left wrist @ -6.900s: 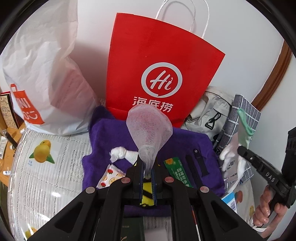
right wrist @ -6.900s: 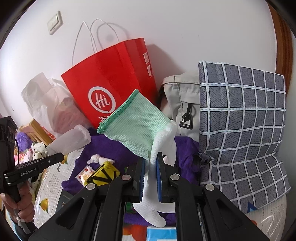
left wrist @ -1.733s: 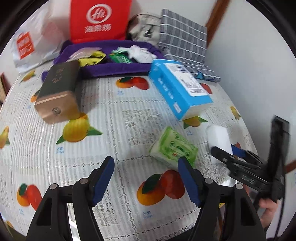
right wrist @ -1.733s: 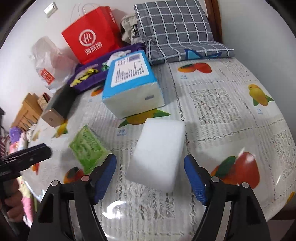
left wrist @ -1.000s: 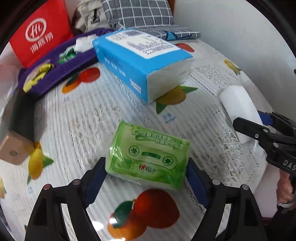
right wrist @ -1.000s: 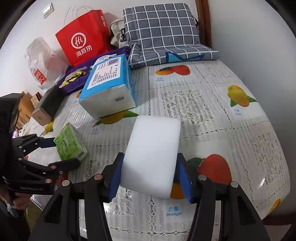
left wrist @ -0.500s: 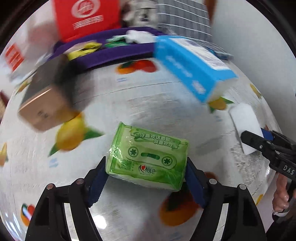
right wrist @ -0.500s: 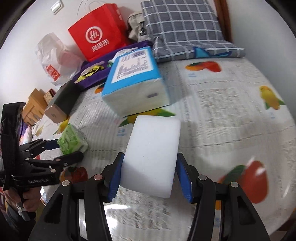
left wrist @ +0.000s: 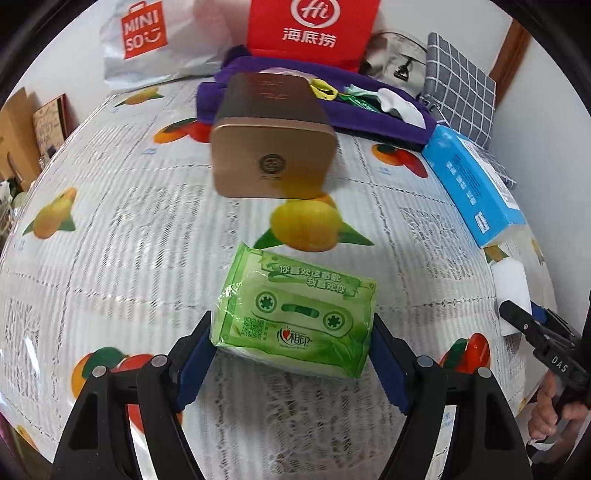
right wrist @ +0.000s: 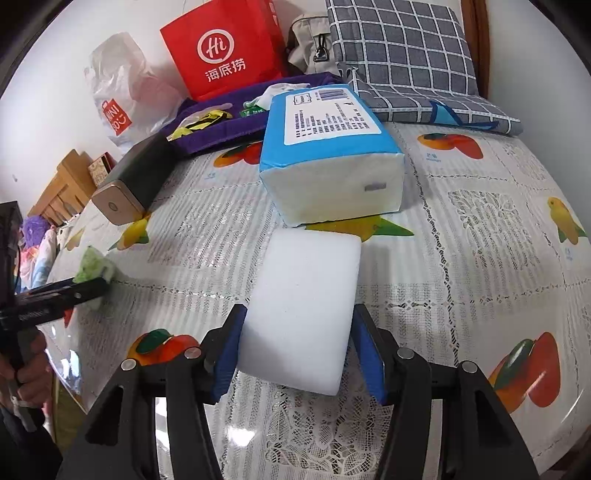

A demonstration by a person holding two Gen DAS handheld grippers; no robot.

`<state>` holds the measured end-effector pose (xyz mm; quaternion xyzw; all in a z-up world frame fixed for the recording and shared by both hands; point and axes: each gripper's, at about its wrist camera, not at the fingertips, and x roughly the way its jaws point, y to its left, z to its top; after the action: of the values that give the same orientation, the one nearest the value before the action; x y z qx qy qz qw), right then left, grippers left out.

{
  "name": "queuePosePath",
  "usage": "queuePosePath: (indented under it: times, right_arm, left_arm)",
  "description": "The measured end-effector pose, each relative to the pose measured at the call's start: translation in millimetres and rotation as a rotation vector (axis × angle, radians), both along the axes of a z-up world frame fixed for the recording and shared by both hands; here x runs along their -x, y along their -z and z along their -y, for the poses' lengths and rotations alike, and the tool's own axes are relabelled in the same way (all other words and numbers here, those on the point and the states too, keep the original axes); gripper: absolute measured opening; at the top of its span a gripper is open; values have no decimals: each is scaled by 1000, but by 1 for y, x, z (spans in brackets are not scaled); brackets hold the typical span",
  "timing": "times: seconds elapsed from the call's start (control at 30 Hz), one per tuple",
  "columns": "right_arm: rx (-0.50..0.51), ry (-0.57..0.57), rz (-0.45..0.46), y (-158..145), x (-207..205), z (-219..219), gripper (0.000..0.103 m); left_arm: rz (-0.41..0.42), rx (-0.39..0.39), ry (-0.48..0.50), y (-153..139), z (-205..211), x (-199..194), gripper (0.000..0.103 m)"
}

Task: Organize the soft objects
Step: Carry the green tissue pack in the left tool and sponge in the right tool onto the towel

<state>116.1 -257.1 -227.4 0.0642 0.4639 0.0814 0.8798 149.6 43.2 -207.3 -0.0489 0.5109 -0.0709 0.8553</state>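
Note:
My left gripper [left wrist: 291, 328] is shut on a green pack of tissues [left wrist: 295, 314], its blue pads pressing the pack's two short ends just above the tablecloth. My right gripper [right wrist: 300, 317] is shut on a white foam block [right wrist: 306, 295], held by its long sides, with its far end close to the blue tissue pack [right wrist: 328, 155]. In the right wrist view the left gripper [right wrist: 66, 291] and the green pack [right wrist: 94, 267] sit at the far left. A purple cloth [left wrist: 369, 110] at the back holds a white glove, a yellow item and other small things.
A gold-ended dark box [left wrist: 273, 162] lies straight ahead of the left gripper. A red paper bag [left wrist: 310, 26], a white plastic bag [left wrist: 147, 40], a grey bag and a plaid pillow [right wrist: 399, 48] line the back. The fruit-print tablecloth [left wrist: 110, 221] drops off at the near edge.
The left gripper has swung left with the green pack, so the gold-ended box now lies ahead. The right gripper carried the foam block a little closer to the blue tissue pack.

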Motion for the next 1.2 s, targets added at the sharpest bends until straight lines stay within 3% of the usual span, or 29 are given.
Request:
queuePosePath:
  times: [0.27, 0.57, 0.83, 1.2]
  right_arm:
    - [11, -4, 29, 3, 3, -2, 58]
    - [12, 44, 3, -1, 4, 0, 53]
    - [27, 30, 20, -18, 6, 2, 52]
    - [36, 7, 71, -55, 3, -1, 52]
  left_arm:
    - [78, -131, -10, 4, 15, 15, 76]
    - [73, -20, -71, -1, 0, 15, 75]
    - [56, -11, -95, -7, -7, 18, 74]
    - [107, 15, -100, -46, -15, 21, 74]
